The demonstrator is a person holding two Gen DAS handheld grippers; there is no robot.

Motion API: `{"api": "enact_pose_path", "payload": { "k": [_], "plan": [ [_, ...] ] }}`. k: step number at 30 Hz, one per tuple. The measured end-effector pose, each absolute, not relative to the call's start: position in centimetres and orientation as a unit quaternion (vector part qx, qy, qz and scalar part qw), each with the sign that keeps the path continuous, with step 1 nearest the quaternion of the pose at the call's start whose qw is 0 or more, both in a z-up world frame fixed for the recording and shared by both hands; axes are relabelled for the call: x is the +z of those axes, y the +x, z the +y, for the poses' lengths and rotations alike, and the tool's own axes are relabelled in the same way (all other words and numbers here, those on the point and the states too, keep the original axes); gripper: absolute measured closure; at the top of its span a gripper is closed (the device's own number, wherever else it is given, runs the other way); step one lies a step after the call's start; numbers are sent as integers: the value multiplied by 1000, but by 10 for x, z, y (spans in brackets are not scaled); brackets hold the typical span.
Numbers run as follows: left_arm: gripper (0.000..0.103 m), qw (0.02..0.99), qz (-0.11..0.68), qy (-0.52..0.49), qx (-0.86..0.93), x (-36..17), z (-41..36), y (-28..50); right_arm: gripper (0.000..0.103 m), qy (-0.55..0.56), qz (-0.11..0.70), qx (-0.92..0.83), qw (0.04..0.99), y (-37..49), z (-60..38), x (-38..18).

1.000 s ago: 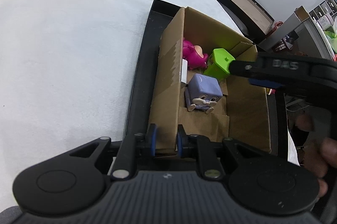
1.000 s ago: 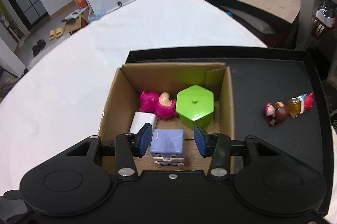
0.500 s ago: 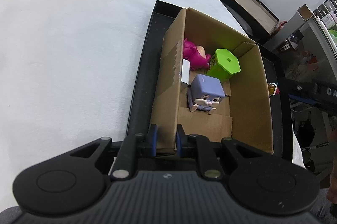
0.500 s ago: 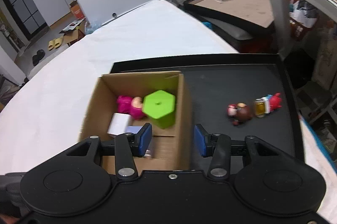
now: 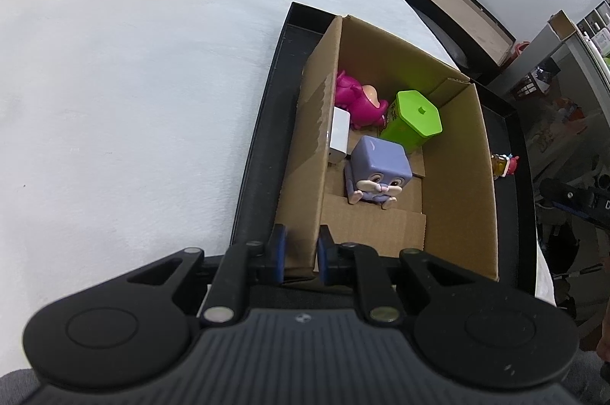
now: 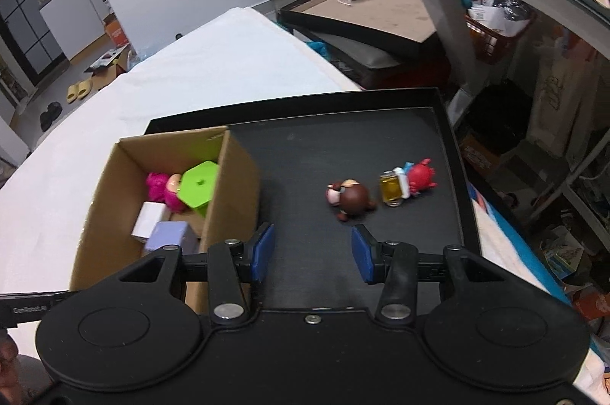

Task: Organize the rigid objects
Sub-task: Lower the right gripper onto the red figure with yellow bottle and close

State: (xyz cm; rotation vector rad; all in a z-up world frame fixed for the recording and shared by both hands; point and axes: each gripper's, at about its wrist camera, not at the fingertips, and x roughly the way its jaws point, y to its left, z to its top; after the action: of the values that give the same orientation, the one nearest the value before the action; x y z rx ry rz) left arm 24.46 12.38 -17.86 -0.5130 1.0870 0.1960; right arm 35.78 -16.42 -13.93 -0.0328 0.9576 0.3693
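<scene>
Through my left wrist camera, my left gripper (image 5: 299, 254) is clamped on the near wall of the cardboard box (image 5: 457, 199), steadying it on the black tray (image 5: 263, 138); inside sit the purple cube toy (image 5: 379, 168), green hexagonal container (image 5: 413, 125), pink figure (image 5: 358, 102) and white block (image 5: 339, 134).

Through my right wrist camera, my right gripper (image 6: 312, 254) is empty, jaws parted, over bare tray — the brown figure (image 6: 350, 199) and red-and-yellow figure (image 6: 408, 186) lie ahead. Fetching is the step, I judge: next, straddle the brown one and close.

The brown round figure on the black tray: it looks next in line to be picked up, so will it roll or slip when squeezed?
The brown figure looks round and glossy, so it may slip sideways. It lies on its side, likely rolling if nudged. It seems rigid and light.
</scene>
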Motion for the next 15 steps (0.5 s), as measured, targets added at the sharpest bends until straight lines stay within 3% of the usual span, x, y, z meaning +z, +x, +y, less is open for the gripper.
{"api": "enact_pose_path", "payload": {
  "k": [10,15],
  "plan": [
    [89,825,511,-221,98,-178,118,245,57,-2,436,152,887,370,-201,-173],
    [89,825,513,-213,105,-177,114,248,51,3,425,150,893,383,-206,-179]
  ]
}}
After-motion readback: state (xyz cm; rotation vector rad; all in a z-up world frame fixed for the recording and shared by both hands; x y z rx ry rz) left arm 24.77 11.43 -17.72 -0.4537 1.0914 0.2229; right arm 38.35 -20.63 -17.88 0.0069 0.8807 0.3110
